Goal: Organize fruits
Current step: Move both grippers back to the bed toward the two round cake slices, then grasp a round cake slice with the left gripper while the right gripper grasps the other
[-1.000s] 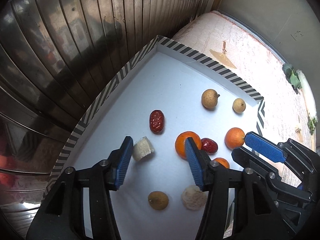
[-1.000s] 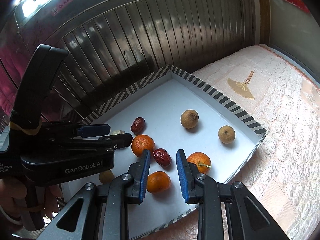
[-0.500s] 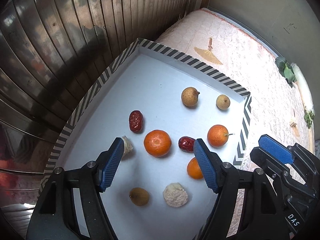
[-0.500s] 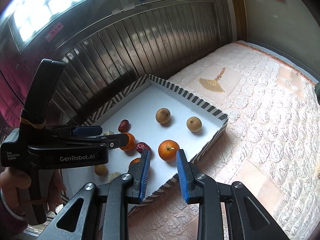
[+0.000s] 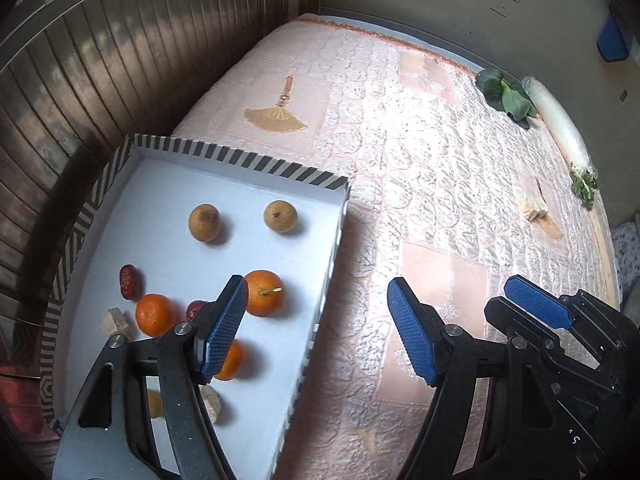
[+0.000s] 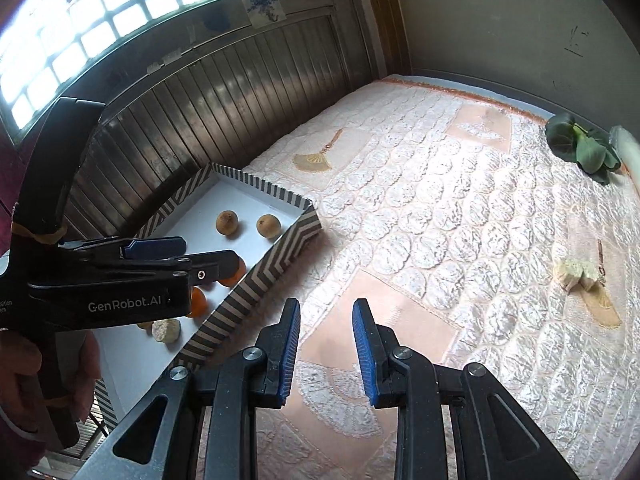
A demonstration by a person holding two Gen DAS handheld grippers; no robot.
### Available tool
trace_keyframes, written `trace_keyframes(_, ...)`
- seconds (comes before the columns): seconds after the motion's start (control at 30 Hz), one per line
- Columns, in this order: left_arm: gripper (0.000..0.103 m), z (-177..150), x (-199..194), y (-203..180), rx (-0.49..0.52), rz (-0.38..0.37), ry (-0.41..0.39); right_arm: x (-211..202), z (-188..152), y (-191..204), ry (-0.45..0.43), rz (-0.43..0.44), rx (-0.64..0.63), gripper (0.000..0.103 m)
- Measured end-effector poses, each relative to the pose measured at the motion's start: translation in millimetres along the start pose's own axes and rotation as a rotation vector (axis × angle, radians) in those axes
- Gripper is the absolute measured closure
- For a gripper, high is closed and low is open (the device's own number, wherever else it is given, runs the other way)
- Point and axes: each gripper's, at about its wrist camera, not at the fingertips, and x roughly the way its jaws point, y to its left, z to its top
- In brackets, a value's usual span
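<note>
left gripper (image 5: 316, 332) jaws spread wide, nothing between them, hovering over the right edge of the striped tray (image 5: 256, 160) and the quilted bed cover (image 5: 440, 200). right gripper (image 6: 326, 354) jaws apart w/ a moderate gap, empty, over the bed cover beside the tray, not above it.

fruit all inside the tray: 2 brown longans (image 5: 205, 223) at the far end, side by side but apart. stemmed orange (image 5: 264, 293) mid tray, near the right wall. 2nd orange (image 5: 154, 315) to its left, w/ a red date (image 5: 129, 281) just beyond it. another red date (image 5: 195, 309) between the 2 oranges, partly hidden by the left finger. 3rd orange (image 5: 232, 362) nearer the camera, half behind same finger. pale chunk (image 5: 114, 322) just left of 2nd orange; cannot tell what it is.

green leafy veg (image 6: 580, 148) sits at the far right of the bed, well apart from the tray.
</note>
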Motion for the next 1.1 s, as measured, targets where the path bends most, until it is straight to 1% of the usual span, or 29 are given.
trace_keyframes(0.2,0.030,9.5,14.1,-63.9,0.091,-0.077,0.015,-21.3,-17.9,-55.7,-0.005,-0.095,0.080,0.078)
trace_keyframes(0.37,0.030,15.9,26.8,-112.3,0.177,-0.151,0.026,-32.9,-33.2,-103.9,0.016,-0.171,0.143,0.078)
trace_keyframes(0.5,0.030,26.1,39.9,-147.1,0.224,-0.228,0.032,-46.1,-41.8,-134.4,0.015,-0.209,0.197,0.078)
trace_keyframes(0.57,0.030,31.8,46.8,-163.9,0.254,-0.250,0.033,-52.1,-44.5,-147.1,0.008,-0.221,0.222,0.078)
trace_keyframes(0.67,0.030,41.2,59.3,-184.9,0.291,-0.251,0.033,-57.9,-46.7,-162.9,0.001,-0.236,0.253,0.078)
trace_keyframes(0.77,0.030,50.5,73.4,-198.9,0.317,-0.234,0.038,-59.4,-45.5,-174.3,-0.005,-0.241,0.268,0.078)
trace_keyframes(0.97,0.031,63.3,97.7,-218.7,0.341,-0.196,0.055,-48.6,-36.9,-192.4,-0.003,-0.233,0.278,0.078)
trace_keyframes(1.1,0.031,65.9,110.2,-225.9,0.360,-0.196,0.072,-40.4,-31.0,-201.9,0.003,-0.227,0.285,0.077)
